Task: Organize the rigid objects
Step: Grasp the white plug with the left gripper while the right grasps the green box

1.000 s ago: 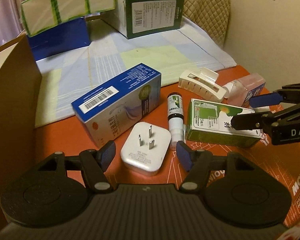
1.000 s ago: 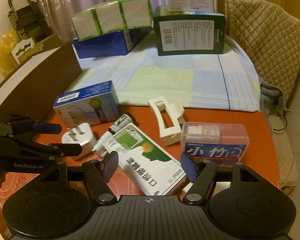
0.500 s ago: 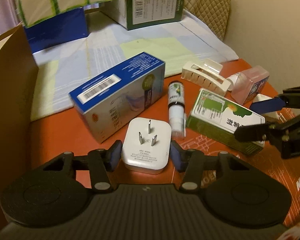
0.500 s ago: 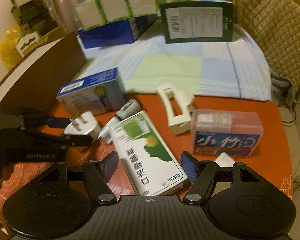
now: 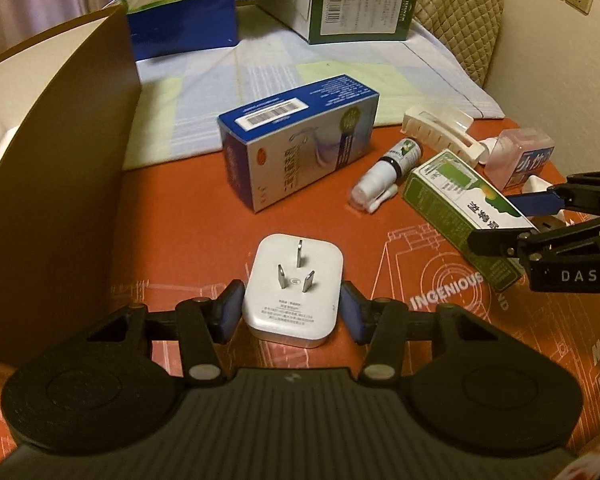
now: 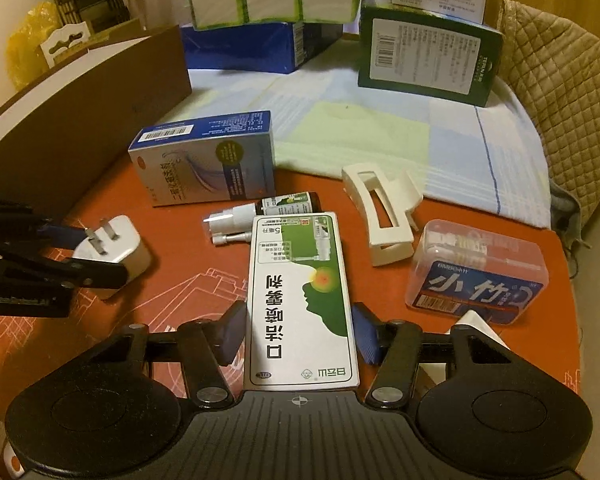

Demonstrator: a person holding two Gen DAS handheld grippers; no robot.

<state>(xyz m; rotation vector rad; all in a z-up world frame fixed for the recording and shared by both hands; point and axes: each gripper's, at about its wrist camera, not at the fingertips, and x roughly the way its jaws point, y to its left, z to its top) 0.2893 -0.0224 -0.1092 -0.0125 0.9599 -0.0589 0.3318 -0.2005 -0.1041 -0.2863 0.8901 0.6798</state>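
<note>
A white plug adapter (image 5: 293, 295) lies on its back on the red-matted bench (image 5: 180, 240), rounded and square, its three metal prongs standing straight up. The left claw (image 5: 292, 312) brackets it, blue pads against both sides after narrowing, gripping it. To its right a long green-and-white spray box (image 6: 300, 300) lies flat, printed face up, its long axis running straight away from the right claw (image 6: 298, 334), the far end nearly touching a small spray bottle (image 6: 260, 214) lying crosswise. That claw has just been closing on the box's near end; whether its pads press yet I cannot tell. A blue carton (image 5: 300, 140) stands behind.
</note>
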